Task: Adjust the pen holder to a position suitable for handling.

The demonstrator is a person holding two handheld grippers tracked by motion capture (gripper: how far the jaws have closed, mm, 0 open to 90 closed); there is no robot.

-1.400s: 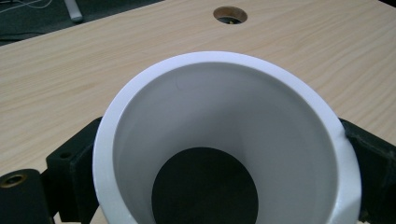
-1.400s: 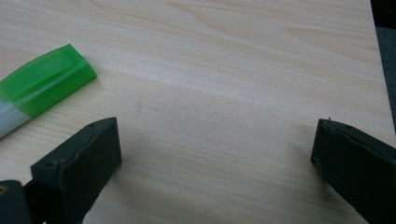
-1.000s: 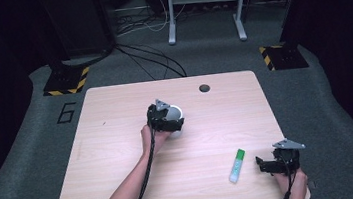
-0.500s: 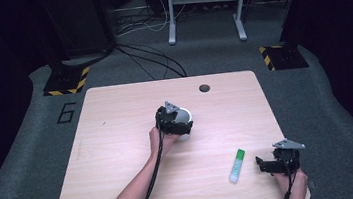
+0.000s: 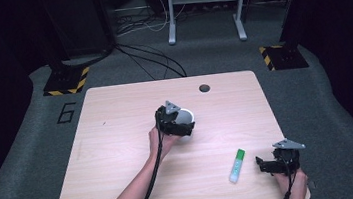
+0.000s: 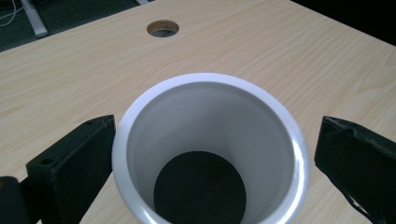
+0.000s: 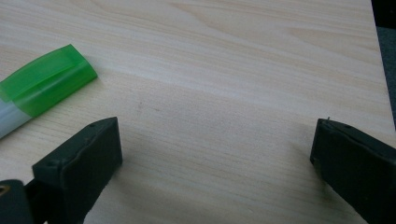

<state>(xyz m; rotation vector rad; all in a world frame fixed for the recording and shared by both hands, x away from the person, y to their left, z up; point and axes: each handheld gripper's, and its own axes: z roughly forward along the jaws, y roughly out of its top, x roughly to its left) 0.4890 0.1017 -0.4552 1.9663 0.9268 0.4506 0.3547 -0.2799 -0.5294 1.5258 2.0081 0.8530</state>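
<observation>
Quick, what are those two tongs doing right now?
Left tongs: open, jaws either side of the white cup, not visibly clamping it.
Right tongs: open, empty, beside the green-capped tube.

White cup (image 6: 210,140), glossy, dark at the bottom. Pale wood-grain counter (image 5: 118,136) with a dark round hole (image 5: 204,87). Black grippers (image 5: 180,126) (image 5: 267,164), grey plates on top. Tube (image 5: 237,165): white body, clear green cap. Grey carpet; yellow-and-black stripes at upper left and right.
</observation>
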